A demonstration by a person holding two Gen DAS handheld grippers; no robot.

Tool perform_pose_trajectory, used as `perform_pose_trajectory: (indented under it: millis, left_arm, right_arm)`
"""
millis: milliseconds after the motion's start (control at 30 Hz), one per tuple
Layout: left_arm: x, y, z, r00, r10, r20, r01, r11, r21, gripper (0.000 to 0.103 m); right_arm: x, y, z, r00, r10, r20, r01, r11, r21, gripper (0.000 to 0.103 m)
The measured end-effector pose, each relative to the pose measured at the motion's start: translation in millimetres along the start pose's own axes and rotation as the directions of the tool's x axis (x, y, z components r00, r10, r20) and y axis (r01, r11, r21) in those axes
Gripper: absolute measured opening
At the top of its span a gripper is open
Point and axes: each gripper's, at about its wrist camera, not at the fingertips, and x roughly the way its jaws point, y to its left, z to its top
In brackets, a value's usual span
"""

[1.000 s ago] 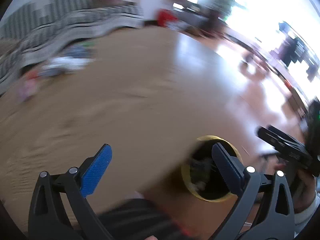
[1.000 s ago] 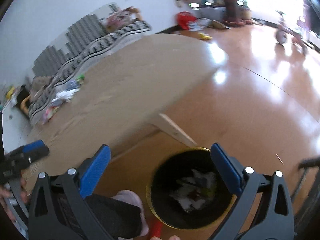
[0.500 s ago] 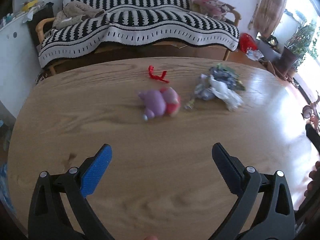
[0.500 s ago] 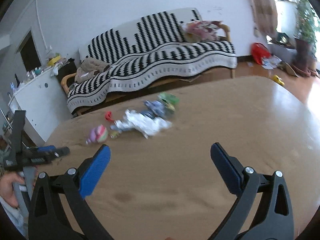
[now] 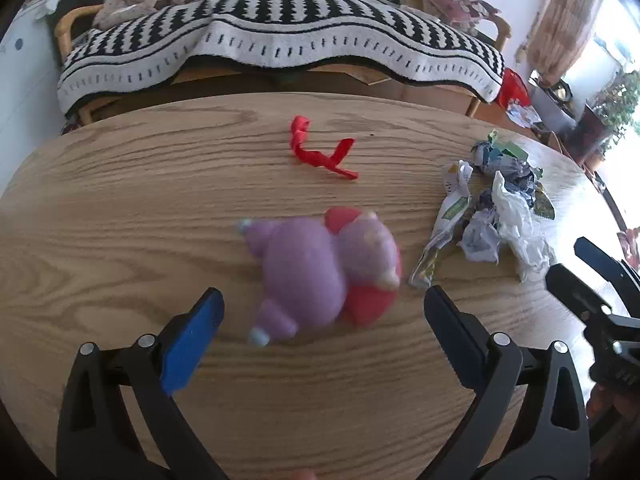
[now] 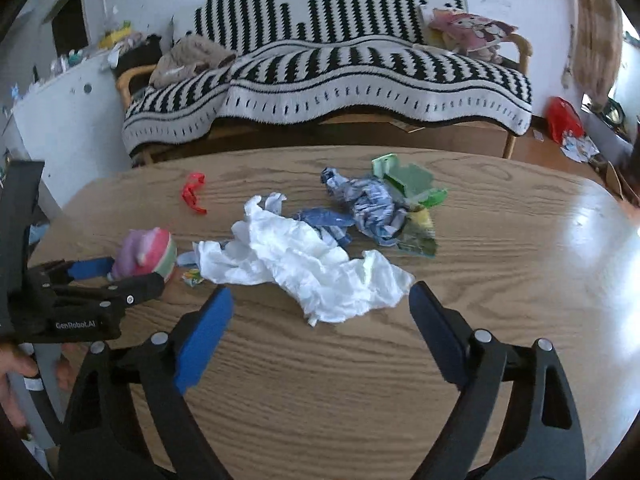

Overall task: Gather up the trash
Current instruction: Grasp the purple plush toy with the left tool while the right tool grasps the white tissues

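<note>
White crumpled paper (image 6: 312, 268) lies on the wooden table (image 6: 500, 280), its near edge reaching between the fingertips of my right gripper (image 6: 320, 290). Those jaws are closing and the pads do not touch it. Behind it sit a blue crumpled wrapper (image 6: 368, 204), green packaging (image 6: 404, 178) and a red ribbon (image 6: 194, 192). My left gripper (image 5: 322, 294) stands open around the near end of a purple and red plush toy (image 5: 320, 272), pads off it. From the left wrist I also see the red ribbon (image 5: 320, 152) and the trash pile (image 5: 496, 208).
A striped-blanket sofa (image 6: 340, 76) stands behind the table. From the left wrist my right gripper (image 5: 564, 258) shows at the right edge; from the right wrist my left gripper (image 6: 136, 272) and a hand (image 6: 16, 364) show at the left. Bare wood (image 5: 120, 200) lies left of the toy.
Both views swung from a floor bin holding trash up to the table, then came closer. The toy now fills the left gripper's gap, and the white paper sits at the right gripper's tips.
</note>
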Motion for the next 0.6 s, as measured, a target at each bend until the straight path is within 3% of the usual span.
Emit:
perform_pose_trajectory:
  millis: [100, 200, 267, 300, 333, 400, 600]
  left_arm:
    - [6, -3, 6, 1.000, -0.007, 0.005, 0.007, 1.000, 0.030, 0.097]
    - [11, 0, 8, 0.999, -0.031, 0.012, 0.030, 0.999, 0.038, 0.097]
    - [8, 5, 8, 0.999, -0.042, 0.034, 0.041, 0.999, 0.028, 0.082]
    - [5, 8, 9, 0.998, -0.049, 0.046, 0.048, 0.998, 0.030, 0.067]
    - [3, 11, 9, 0.997, -0.071, 0.038, 0.071, 0.997, 0.012, 0.066]
    - [1, 19, 9, 0.995, -0.097, 0.030, 0.098, 0.995, -0.032, 0.062]
    - [-1, 17, 5, 0.994, -0.105, 0.023, 0.105, 0.994, 0.007, 0.060]
  right_arm:
    - [15, 7, 5, 1.000, -0.006, -0.007, 0.006, 0.999, -0.053, 0.079]
    - [27, 14, 12, 1.000, -0.008, -0.013, 0.007, 0.997, -0.079, 0.056]
    - [32, 17, 12, 1.000, -0.022, -0.008, 0.021, 0.997, -0.080, 0.029]
    - [33, 17, 10, 1.000, -0.025, -0.005, 0.024, 0.997, -0.077, 0.025]
    - [33, 17, 9, 1.000, -0.024, -0.006, 0.023, 0.997, -0.076, 0.018]
    - [30, 16, 5, 1.000, -0.002, 0.000, 0.002, 0.998, -0.066, 0.014]
    - [14, 3, -7, 0.998, 0.053, 0.024, -0.054, 0.996, 0.068, 0.011]
